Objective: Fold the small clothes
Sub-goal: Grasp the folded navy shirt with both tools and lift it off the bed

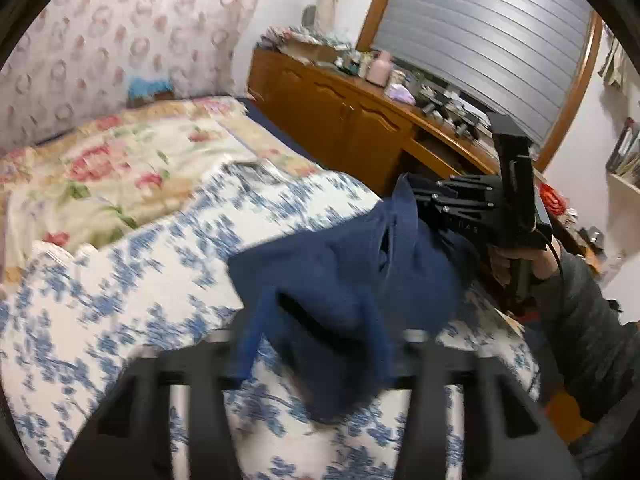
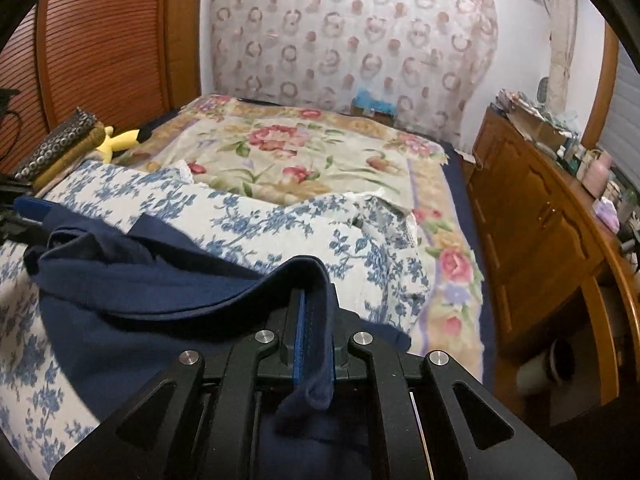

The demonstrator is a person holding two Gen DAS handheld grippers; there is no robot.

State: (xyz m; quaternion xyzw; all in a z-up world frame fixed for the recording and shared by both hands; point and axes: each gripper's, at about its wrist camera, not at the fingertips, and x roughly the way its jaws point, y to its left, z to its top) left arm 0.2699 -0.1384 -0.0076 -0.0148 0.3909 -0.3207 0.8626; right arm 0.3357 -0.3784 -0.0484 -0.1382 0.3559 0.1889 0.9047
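Note:
A navy blue garment [image 1: 340, 280] lies crumpled on the bed's blue-and-white floral cover [image 1: 120, 300]. In the left wrist view my left gripper [image 1: 316, 344] is open. A loose fold of the garment sits between its spread fingers, and the pads stand clear of it. At the garment's far right corner my right gripper [image 1: 404, 190] is shut on the cloth and lifts it off the bed. In the right wrist view the right gripper [image 2: 314, 316] pinches the garment's hem, and the rest of the navy garment [image 2: 140, 280] trails away to the left.
Past the blue-and-white cover [image 2: 260, 220] lies a rose-patterned blanket [image 2: 280, 152]. A cluttered wooden dresser [image 2: 540, 240] runs along the bed's right side. A yellow plush toy [image 2: 120, 140] and folded patterned fabric [image 2: 60, 144] sit by the headboard. A grey sleeve [image 1: 580, 308] holds the right gripper.

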